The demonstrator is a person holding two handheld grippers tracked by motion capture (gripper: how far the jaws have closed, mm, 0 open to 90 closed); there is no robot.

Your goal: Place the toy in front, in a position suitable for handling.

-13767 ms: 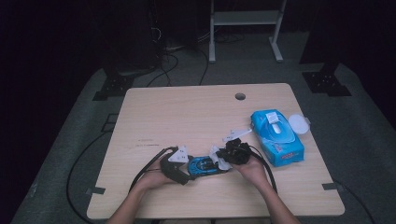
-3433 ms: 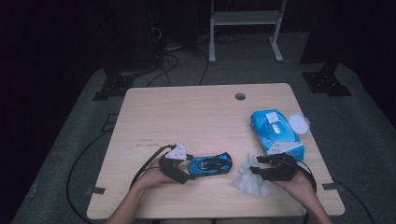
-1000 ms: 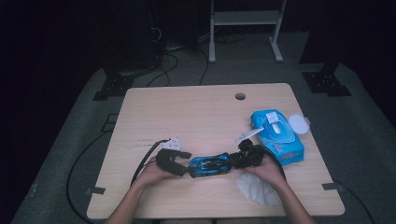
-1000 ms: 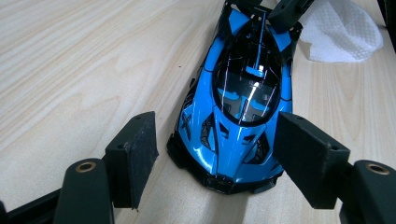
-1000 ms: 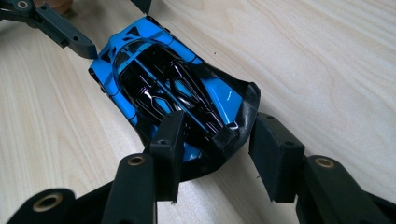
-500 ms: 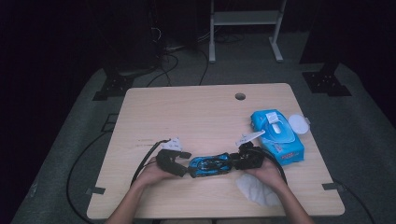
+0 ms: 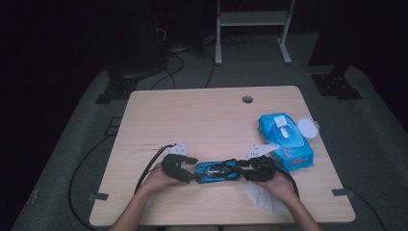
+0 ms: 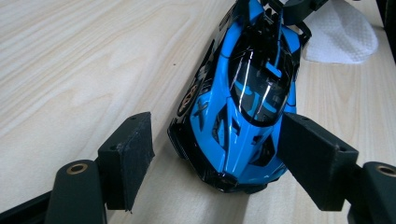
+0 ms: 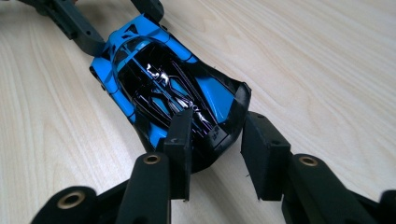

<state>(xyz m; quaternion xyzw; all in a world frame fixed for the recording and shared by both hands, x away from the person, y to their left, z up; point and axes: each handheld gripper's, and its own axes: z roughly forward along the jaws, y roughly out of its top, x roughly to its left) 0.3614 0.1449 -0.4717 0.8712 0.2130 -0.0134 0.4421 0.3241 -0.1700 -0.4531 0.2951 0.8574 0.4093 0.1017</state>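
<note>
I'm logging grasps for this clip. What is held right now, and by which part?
The right gripper pinches the blue toy car at its rear edge. The left gripper stands open around the car's nose, one jaw clearly apart from it.

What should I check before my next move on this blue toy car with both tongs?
1. Left tongs open around the glossy blue and black toy car: ok, one jaw stands on each side of its end.
2. Left tongs centred: not ok, one jaw sits close against the car and the other stands off with a gap.
3. Right tongs gripping: cannot tell, a corner of the car's other end sits between the jaws but contact is unclear.
4. Car flat on the light wooden table: ok.
5. Crumpled white wipe out of the way: ok, it lies by the right hand, apart from the car.
</note>
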